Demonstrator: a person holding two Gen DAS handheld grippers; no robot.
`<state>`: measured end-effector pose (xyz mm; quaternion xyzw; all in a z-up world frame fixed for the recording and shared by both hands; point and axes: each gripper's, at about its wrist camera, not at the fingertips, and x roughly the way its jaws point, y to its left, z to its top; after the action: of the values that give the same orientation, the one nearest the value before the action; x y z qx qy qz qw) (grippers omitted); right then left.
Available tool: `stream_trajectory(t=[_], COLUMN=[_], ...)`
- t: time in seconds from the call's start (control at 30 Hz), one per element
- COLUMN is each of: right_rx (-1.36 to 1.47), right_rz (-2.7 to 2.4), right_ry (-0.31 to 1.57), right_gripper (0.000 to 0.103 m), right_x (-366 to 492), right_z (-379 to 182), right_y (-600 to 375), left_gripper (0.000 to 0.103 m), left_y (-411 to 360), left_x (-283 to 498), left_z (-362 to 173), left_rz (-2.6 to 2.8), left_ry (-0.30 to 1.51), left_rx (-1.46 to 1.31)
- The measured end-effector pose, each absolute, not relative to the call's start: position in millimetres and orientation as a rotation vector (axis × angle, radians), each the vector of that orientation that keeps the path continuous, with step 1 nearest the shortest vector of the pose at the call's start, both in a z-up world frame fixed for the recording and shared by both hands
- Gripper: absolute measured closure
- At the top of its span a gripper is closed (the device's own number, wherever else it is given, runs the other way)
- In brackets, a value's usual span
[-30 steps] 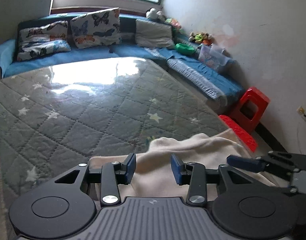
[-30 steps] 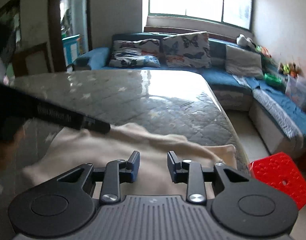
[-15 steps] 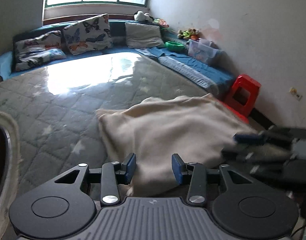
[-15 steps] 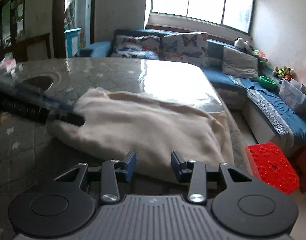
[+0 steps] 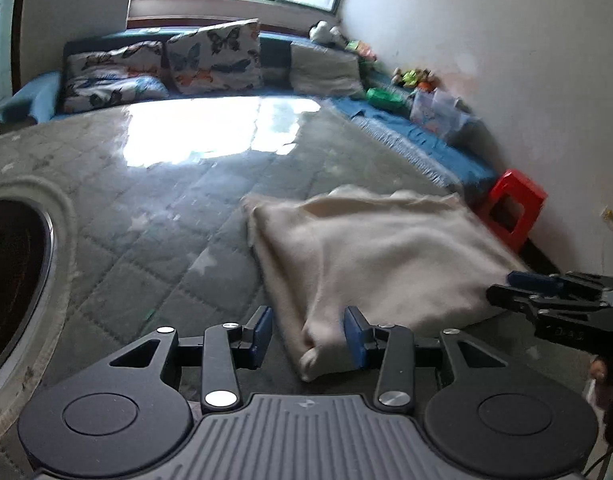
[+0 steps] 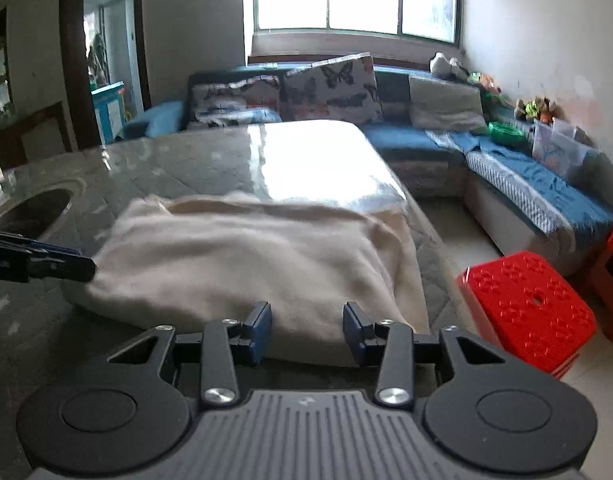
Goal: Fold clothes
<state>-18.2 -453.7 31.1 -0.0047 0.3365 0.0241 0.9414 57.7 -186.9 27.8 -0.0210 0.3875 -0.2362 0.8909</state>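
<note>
**Cream garment lies doubled on quilted table as both grippers stand open at its near edge**

Daylight from a wide window glares off a grey quilted table top [image 5: 154,264] printed with pale stars, with a blue sofa [image 5: 418,136] and butterfly cushions [image 5: 214,56] behind it. From the left wrist, the left gripper [image 5: 308,336] hovers at the near left corner of a cream garment [image 5: 370,256], which lies folded over on the right-hand part of the table. Its blue pads are spread; the rolled corner of cloth sits between them, close to the right-hand pad, and whether it touches cannot be told. The right gripper [image 5: 546,292] reaches in from the right edge, by the garment's far corner, and a red stool [image 5: 510,208] stands past the table.

From the right wrist, the right gripper [image 6: 308,328] sits at the near hem of the same cream garment [image 6: 246,256], its jaws parted with cloth between the pads, neither visibly pressing. The left gripper [image 6: 38,260] enters from the left at the opposite corner. A second red stool [image 6: 526,308] stands on the floor to the right, and a dark round opening [image 6: 34,212] shows in the table at far left.

The next fold looks likeliest to succeed if each gripper bites both layers squarely at its corner and the two lift evenly, keeping the hem taut so the fabric does not bunch
</note>
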Motion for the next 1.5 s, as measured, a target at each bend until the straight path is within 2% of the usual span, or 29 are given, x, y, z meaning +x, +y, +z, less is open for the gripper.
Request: stream_trajectory(t=[0.17,0.37,0.43,0.63,0.77,0.93,1.5], right_rx=[-0.028,-0.022,-0.014,-0.001,0.003,0.034,0.086], right_rz=[0.045,0.039,0.034,0.031,0.015,-0.015,-0.099], right_ry=[0.662,0.662,0.666,0.676,0.684,0.707,0.713], right_gripper=[0.053,0.036,0.027,0.014,0.01,0.004,0.0], right_x=[-22,-27,-29,-37,-42,-45,-63], right_z=[38,40,40,36,33,30,19], right_y=[-445,-431,-426,-410,-402,-399,-379], left_gripper=[0.054,0.034,0.028,0.007,0.001,0.0,0.0], left_y=[-182,-171,-166,-152,-145,-141,-137], left_x=[52,41,36,21,12,1,-19], left_z=[30,35,36,40,40,38,30], left_rz=[-0.482,-0.438,-0.423,-0.389,-0.377,-0.38,-0.337], left_ry=[0.804,0.798,0.793,0.775,0.769,0.772,0.793], left_rx=[-0.053,-0.049,-0.047,-0.04,-0.044,-0.039,-0.02])
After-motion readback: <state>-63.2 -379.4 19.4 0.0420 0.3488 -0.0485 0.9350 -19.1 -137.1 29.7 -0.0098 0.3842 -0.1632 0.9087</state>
